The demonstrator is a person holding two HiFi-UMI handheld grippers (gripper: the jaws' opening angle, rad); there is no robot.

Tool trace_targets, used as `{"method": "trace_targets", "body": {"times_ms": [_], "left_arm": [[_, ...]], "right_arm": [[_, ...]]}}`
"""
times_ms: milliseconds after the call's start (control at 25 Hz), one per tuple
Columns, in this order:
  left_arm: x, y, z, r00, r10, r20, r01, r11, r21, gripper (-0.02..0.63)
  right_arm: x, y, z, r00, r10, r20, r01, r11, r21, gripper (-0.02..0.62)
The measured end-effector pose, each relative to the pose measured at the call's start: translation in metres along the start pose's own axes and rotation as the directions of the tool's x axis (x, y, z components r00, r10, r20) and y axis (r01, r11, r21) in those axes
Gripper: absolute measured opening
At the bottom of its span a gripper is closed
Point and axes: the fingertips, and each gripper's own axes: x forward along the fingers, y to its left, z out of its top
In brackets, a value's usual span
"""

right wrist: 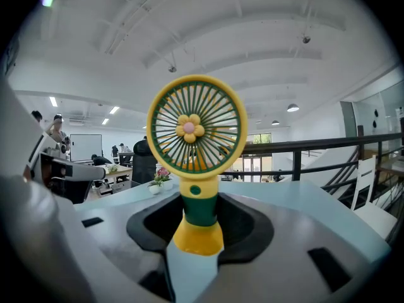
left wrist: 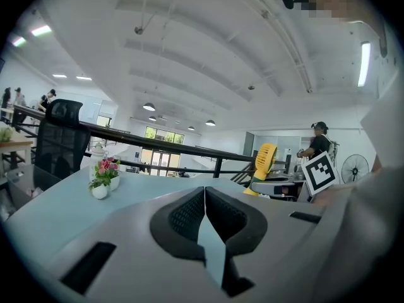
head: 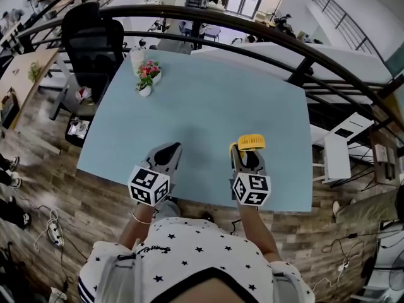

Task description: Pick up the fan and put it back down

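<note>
- A small pot of pink flowers (head: 147, 81) stands near the far left corner of the pale blue bench (head: 221, 100); I place everything else from it.
- The yellow fan (head: 251, 142) is well apart from the flower pot. It is across the bench to the right, close to the edge where the person stands.
- The right tongs (right wrist: 201, 213) are clamped on the fan. In the right gripper view the dark pads sit against either side of its green stem, just above the yellow foot.
- The fan's round yellow grille, with a little flower at its hub, rises above the tongs. It faces back toward the person.
- I cannot tell whether the fan's foot rests on the bench or hangs just clear of it.
- The left tongs (left wrist: 204, 197) have their tips together with nothing between them. They are on the flower pot's side of the fan, also near the front edge, and a clear stretch of bench separates them from the pot.
- Both sets of tongs point away from the person and slope slightly down toward the bench.
- A white lidded jar (head: 137, 59) stands just behind the flower pot.
- A black office chair (head: 91, 33) sits off the bench corner nearest the pot.
- A dark curved railing (head: 252, 27) runs beyond the far edge of the bench, past the pot.
</note>
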Motion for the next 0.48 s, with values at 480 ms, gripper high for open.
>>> {"method": "trace_targets", "body": {"times_ms": [480], "left_arm": [[-0.014,0.011,0.0,0.999,0.051,-0.004,-0.051,0.999,0.005,0.029]], "right_arm": [[0.018,0.002,-0.009,0.999,0.024,-0.025,-0.024,1.0,-0.002,0.169]]}}
